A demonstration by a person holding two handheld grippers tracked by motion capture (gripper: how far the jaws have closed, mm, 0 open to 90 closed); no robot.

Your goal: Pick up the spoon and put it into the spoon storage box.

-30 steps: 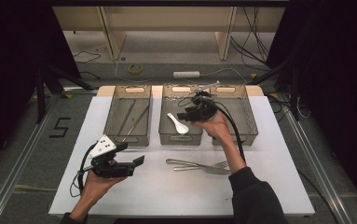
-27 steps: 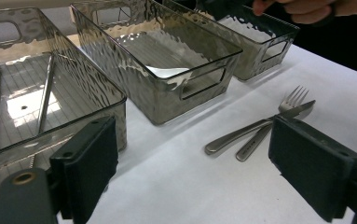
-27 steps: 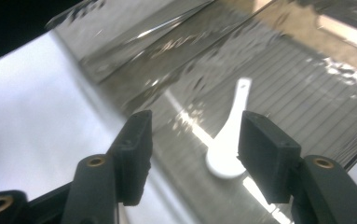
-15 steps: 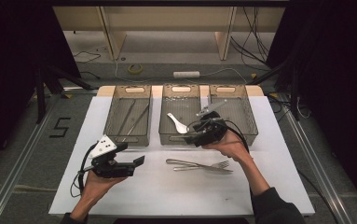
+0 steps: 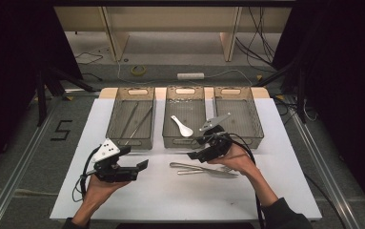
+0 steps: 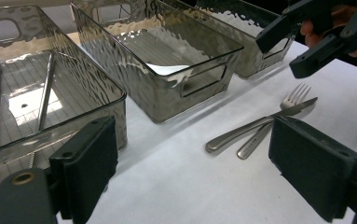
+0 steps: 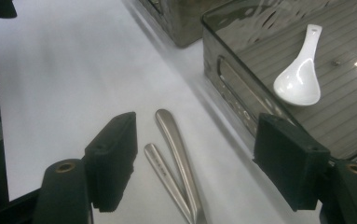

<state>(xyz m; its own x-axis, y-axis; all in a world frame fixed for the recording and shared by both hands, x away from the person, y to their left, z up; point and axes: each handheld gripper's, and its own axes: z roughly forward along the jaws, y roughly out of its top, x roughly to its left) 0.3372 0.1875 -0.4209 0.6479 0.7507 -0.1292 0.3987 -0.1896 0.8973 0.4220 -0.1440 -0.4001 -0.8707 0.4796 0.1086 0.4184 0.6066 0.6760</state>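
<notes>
A metal fork and knife (image 5: 203, 169) lie side by side on the white table (image 5: 170, 205), handles to the left. My right gripper (image 5: 197, 149) hovers just above their handle ends, open; in the right gripper view (image 7: 202, 156) the two handles (image 7: 176, 149) lie between its jaws, untouched. My left gripper (image 5: 135, 160) is held open at the front left, pointing toward the cutlery (image 6: 260, 128), with nothing in it (image 6: 197, 163). A white ceramic spoon (image 5: 182, 126) rests in the middle bin (image 5: 186, 141).
Three smoky clear bins stand in a row at the back. The left bin (image 5: 130, 141) holds thin metal chopsticks (image 6: 45, 88). The right bin (image 5: 254, 136) has nothing in it. The middle bin's front wall (image 7: 232, 88) stands close beside the right gripper.
My right gripper has come back from over the bins toward the person and down to the cutlery handles. The left gripper has held still.
</notes>
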